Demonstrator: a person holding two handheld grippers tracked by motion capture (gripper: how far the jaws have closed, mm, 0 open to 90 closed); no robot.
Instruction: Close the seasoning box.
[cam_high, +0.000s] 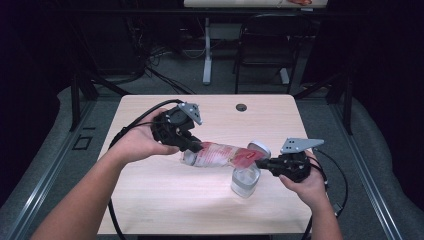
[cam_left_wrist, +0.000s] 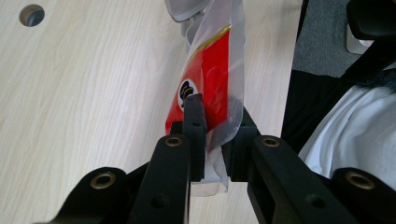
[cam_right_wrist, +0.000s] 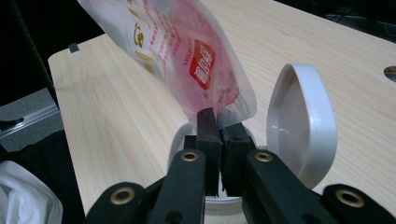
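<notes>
- Clear plastic with red print is making up the pouch (cam_high: 225, 154) I am holding stretched between my two grippers, above the pale wooden counter (cam_high: 150, 200).
- My left gripper (cam_high: 196, 146) is clamping one end of the pouch; in the left gripper view its fingers (cam_left_wrist: 194, 121) are pinching the film tight.
- My right gripper (cam_high: 261, 163) is gripping the other end, its fingers (cam_right_wrist: 208, 128) pressing together on the pouch's edge.
- That end is hanging just over a clear jar (cam_high: 245, 181) standing on the counter near my right hand (cam_high: 307, 185).
- The jar's white hinged lid (cam_right_wrist: 301, 121) is standing open, tilted up beside the pouch.
</notes>
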